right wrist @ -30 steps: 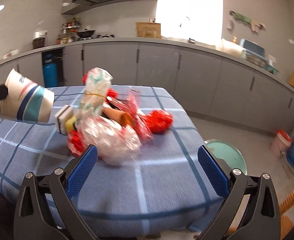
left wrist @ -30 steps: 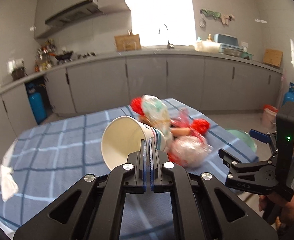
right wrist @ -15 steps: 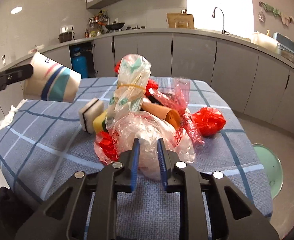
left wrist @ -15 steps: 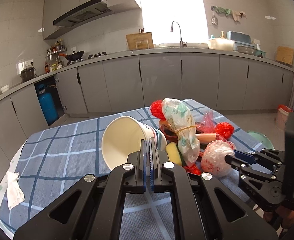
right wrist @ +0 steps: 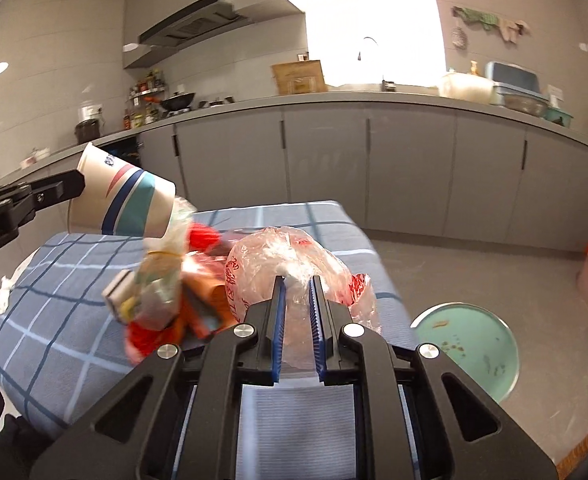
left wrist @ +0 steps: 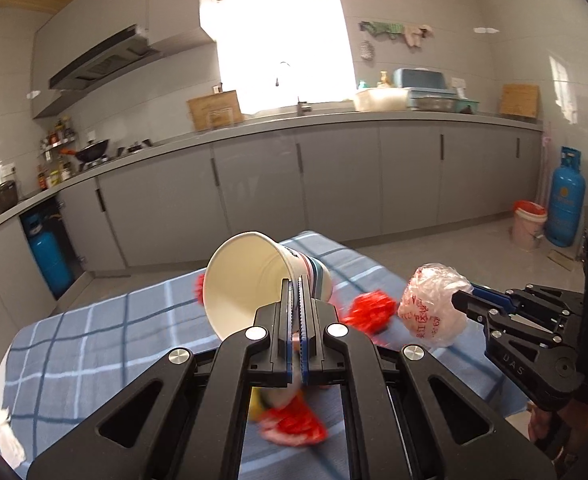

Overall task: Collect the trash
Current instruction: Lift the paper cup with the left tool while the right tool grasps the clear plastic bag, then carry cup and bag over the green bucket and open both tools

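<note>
My left gripper (left wrist: 296, 280) is shut on the rim of a white paper cup (left wrist: 253, 276) with blue and red stripes, held on its side above the table; it also shows in the right wrist view (right wrist: 125, 204). My right gripper (right wrist: 296, 280) is shut on a crumpled clear plastic bag (right wrist: 277, 256) with red print, lifted off the table; it also shows in the left wrist view (left wrist: 430, 308). A pile of trash (right wrist: 161, 296) lies on the blue checked tablecloth (right wrist: 73, 320): red bags, a printed bag, a sponge.
A green round basin (right wrist: 470, 344) sits on the floor right of the table. A pink bucket (left wrist: 528, 224) and a blue gas cylinder (left wrist: 566, 204) stand by the grey cabinets. A white tissue (left wrist: 3, 432) lies at the table's left edge.
My right gripper has lifted the clear plastic bag off the pile and up. My left gripper has risen with the cup. Both views have tilted upward.
</note>
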The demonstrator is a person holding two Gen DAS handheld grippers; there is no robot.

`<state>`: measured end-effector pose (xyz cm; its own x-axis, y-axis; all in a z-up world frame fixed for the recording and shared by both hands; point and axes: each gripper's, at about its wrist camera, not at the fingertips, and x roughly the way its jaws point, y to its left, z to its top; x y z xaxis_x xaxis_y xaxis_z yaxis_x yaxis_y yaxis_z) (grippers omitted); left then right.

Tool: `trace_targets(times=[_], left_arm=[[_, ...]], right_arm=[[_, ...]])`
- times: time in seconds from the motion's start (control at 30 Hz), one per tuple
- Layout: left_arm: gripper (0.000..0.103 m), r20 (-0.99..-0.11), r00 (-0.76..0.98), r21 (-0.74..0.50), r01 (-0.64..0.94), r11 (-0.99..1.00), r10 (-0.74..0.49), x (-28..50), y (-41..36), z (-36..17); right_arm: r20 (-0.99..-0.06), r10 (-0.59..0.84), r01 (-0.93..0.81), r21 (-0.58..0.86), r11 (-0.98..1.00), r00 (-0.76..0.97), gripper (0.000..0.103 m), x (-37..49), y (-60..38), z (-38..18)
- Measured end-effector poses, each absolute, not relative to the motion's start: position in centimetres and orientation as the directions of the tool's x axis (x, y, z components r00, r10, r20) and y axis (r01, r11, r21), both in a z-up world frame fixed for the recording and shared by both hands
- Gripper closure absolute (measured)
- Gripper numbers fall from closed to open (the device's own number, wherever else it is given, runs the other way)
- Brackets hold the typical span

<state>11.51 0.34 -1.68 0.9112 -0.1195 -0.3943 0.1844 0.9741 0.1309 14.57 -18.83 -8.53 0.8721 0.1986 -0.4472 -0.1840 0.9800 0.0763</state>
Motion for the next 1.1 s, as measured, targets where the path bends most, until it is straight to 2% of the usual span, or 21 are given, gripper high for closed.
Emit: trace_targets(times=[0.23, 0.47, 0.7, 1.0, 1.03, 1.07, 1.1], left_arm=[[0.099, -0.422, 0.873, 0.132, 0.326, 0.936, -0.244, 15.2, -6.7, -2.8], [0.099, -0.491, 0.799, 0.100, 0.447, 0.889, -0.347, 18.9, -13.4, -5.8], [0.099, -0.550, 0.731, 0.070, 0.523, 0.849, -0.405, 22.4, -18.6, -8.8], [0.099, -0.603, 0.678, 0.063, 0.566, 0.822, -0.420, 25.6, -22.6, -11.9], [0.099, -0.611, 0.669, 0.063, 0.574, 0.816, -0.424, 26.0, -23.0, -12.4], [0.099, -0.613, 0.668, 0.065, 0.575, 0.816, -0.422, 26.3, -23.4, -12.6], [0.093, -0.614, 0.665, 0.061, 0.577, 0.815, -0.425, 26.6, -23.6, -12.8]], right_arm=[[-0.483, 0.057, -0.013, 0.094, 0.995, 0.874, 0.089, 17.2, -26.9, -10.5], [-0.527, -0.026, 0.103, 0.116, 0.988, 0.849, 0.089, 19.6, -33.8, -13.9], [-0.574, -0.050, 0.152, 0.131, 0.980, 0.817, 0.088, 22.2, -38.2, -17.4], [-0.613, -0.044, 0.169, 0.147, 0.975, 0.789, 0.086, 24.7, -40.5, -20.6], [-0.614, -0.050, 0.175, 0.145, 0.974, 0.788, 0.082, 24.9, -40.8, -21.0], [-0.614, -0.054, 0.181, 0.146, 0.973, 0.788, 0.070, 25.0, -41.0, -21.2], [-0.612, -0.058, 0.186, 0.147, 0.972, 0.788, 0.063, 25.1, -41.1, -21.4]])
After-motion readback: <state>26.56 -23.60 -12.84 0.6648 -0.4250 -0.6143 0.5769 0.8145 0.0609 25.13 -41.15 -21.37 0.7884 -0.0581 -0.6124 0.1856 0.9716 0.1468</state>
